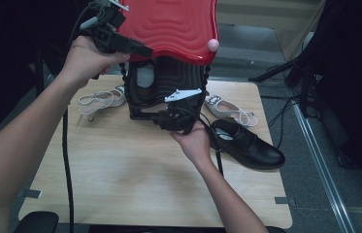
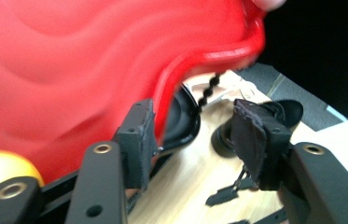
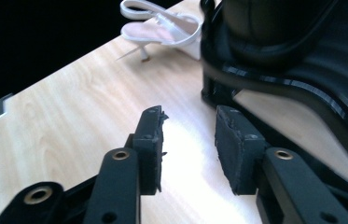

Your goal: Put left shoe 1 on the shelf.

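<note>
A red wavy lid (image 1: 169, 24) stands raised over a black ribbed case (image 1: 178, 77) at the back of the wooden table (image 1: 120, 184). My left gripper (image 1: 144, 51) is up at the lid's left front edge. In the left gripper view its jaws (image 2: 192, 112) stand open, with the lid's red rim (image 2: 69, 60) just beside the left pad (image 2: 139, 140). My right gripper (image 1: 137, 115) lies low at the foot of the case. Its jaws (image 3: 188, 116) are open with bare tabletop between them. A dark shoe (image 3: 265, 23) seems to sit inside the case.
A black leather shoe (image 1: 249, 143) lies to the right of the case, with a white sandal (image 1: 227, 109) behind it. Another white sandal (image 1: 101, 99) lies left of the case. A pink knob (image 1: 212, 45) sits on the lid's right corner. Cables trail from both grippers.
</note>
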`<control>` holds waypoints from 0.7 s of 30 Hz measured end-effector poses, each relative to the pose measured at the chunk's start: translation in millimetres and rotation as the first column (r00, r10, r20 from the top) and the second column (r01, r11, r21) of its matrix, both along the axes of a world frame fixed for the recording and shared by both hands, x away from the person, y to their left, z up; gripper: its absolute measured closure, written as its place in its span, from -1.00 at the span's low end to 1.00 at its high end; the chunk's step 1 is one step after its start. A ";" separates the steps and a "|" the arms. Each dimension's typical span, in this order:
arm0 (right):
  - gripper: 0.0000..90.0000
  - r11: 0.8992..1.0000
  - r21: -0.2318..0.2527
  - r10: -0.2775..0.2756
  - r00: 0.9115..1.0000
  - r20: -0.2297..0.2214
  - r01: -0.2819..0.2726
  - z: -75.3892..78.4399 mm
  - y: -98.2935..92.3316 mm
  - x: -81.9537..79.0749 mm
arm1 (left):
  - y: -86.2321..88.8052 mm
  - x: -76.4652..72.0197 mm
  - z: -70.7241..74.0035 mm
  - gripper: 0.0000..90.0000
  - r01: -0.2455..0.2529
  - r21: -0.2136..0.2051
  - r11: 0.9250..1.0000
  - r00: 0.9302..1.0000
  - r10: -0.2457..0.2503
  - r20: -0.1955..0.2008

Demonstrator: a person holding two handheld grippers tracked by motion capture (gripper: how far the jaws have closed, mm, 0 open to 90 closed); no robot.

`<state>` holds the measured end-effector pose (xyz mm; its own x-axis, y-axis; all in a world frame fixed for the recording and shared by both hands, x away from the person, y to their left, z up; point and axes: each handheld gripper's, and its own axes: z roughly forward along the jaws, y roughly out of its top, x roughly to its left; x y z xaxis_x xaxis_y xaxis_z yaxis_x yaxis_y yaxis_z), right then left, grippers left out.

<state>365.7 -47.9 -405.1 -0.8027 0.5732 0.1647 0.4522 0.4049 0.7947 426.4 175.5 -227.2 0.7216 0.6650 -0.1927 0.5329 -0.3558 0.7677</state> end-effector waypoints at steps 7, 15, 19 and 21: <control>0.37 1.000 0.023 0.005 0.999 -0.034 -0.004 -6.5 -17.6 -15.4 | 8.4 -23.6 -19.0 -0.01 0.032 0.009 0.999 0.999 -0.032 -0.006; 0.39 1.000 0.019 -0.004 0.998 -0.067 0.005 -18.0 -36.3 -25.8 | 17.3 -41.8 -49.7 -0.02 0.025 0.018 1.000 0.999 -0.025 -0.026; 0.39 1.000 0.014 -0.002 0.997 -0.080 0.004 -22.9 -43.9 -27.7 | 19.1 -48.3 -64.6 -0.01 0.016 0.028 0.999 0.999 -0.015 -0.034; 0.37 1.000 0.019 -0.004 0.996 -0.088 0.006 -24.2 -47.2 -28.0 | 20.1 -50.7 -71.0 0.00 0.016 0.032 0.999 0.999 -0.015 -0.044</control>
<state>337.7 -95.1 -429.4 -0.7818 0.5729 0.2461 0.5228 0.3873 0.7594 375.7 195.5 -298.2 0.7232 0.6601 -0.2031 0.5601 -0.3885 0.7317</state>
